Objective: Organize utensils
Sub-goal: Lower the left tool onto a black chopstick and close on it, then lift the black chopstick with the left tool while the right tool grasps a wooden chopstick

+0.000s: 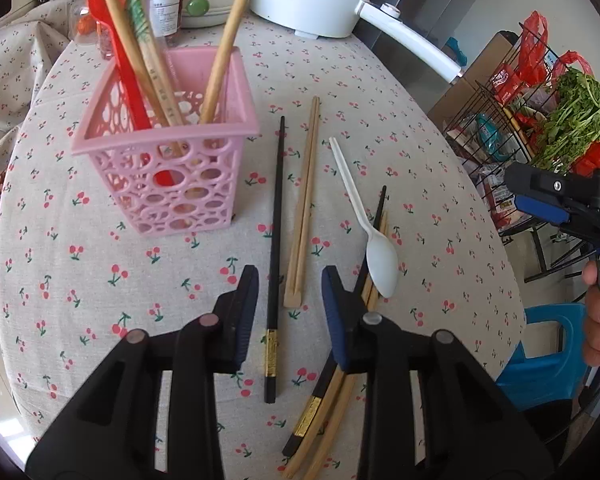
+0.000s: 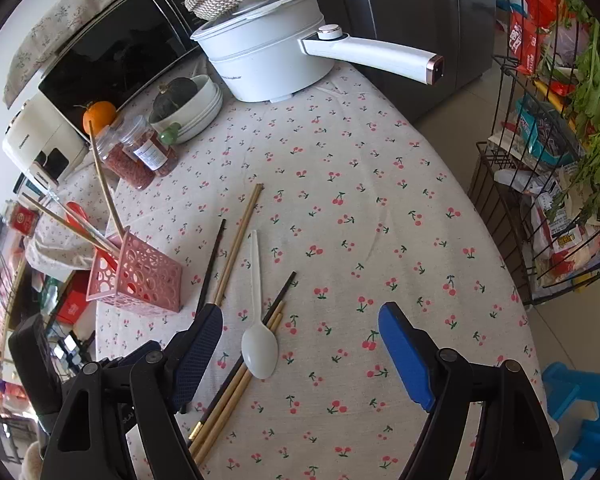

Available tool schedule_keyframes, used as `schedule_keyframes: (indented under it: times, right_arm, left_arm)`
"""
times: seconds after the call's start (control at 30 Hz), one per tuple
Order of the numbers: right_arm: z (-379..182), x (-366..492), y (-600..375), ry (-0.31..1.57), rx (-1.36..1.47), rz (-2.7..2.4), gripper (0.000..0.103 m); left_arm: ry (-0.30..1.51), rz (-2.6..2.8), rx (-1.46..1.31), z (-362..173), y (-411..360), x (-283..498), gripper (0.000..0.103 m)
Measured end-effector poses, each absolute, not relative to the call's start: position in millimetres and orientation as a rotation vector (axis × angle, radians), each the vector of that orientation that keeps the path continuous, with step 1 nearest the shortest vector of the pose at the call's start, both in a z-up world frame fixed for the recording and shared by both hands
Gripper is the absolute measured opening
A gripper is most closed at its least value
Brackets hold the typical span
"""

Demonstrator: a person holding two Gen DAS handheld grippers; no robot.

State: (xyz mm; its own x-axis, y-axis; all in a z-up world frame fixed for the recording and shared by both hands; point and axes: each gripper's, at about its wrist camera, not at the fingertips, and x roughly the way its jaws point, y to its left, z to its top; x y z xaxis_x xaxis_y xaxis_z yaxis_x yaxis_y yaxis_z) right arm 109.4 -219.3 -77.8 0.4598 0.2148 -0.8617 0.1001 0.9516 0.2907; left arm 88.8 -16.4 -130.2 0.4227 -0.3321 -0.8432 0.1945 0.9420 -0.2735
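Observation:
A pink perforated basket (image 1: 168, 184) (image 2: 140, 280) stands on the cherry-print tablecloth with several wooden chopsticks and a red utensil in it. My left gripper (image 1: 290, 304) hangs low over the cloth. A black chopstick with a gold band (image 1: 276, 240) and the end of a wooden chopstick pair (image 1: 302, 208) lie between its pads, untouched. My right gripper (image 2: 304, 344) is open wide over a white plastic spoon (image 2: 260, 344) (image 1: 380, 260). The spoon rests across another black chopstick (image 2: 278, 296) and a wooden pair (image 2: 224, 412).
A white electric pot (image 2: 260, 64) with a long handle, a bowl holding a dark squash (image 2: 188, 100) and spice jars (image 2: 140, 152) crowd the table's far side. A wire rack of groceries (image 2: 548, 160) and a blue stool (image 1: 548, 352) stand off the right edge.

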Motion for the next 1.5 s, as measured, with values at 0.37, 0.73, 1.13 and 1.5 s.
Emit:
schedule_keyframes:
  times: [0.37,0.73,1.13,1.5]
  right_arm:
    - [-90,110,-239,1.122,0.328,0.057,0.082]
    - [-93,115,-238,1.13,0.31,0.074,0.082]
    - [-93,119,-229,1.134,0.32,0.102,0.082]
    - [-96,121,-215,1.152,0.296,0.124,0.082]
  left_arm:
    - [1.024,-0.22,-0.003,-151,-39,111,0.018]
    - [1.104,-0.226,0.02,-164,-36,114,0.007]
    - [1.319,-0.359,0.07,-160,3,69,0.007]
    - [1.26,-0.363,0.068,-151,0,89,0.024]
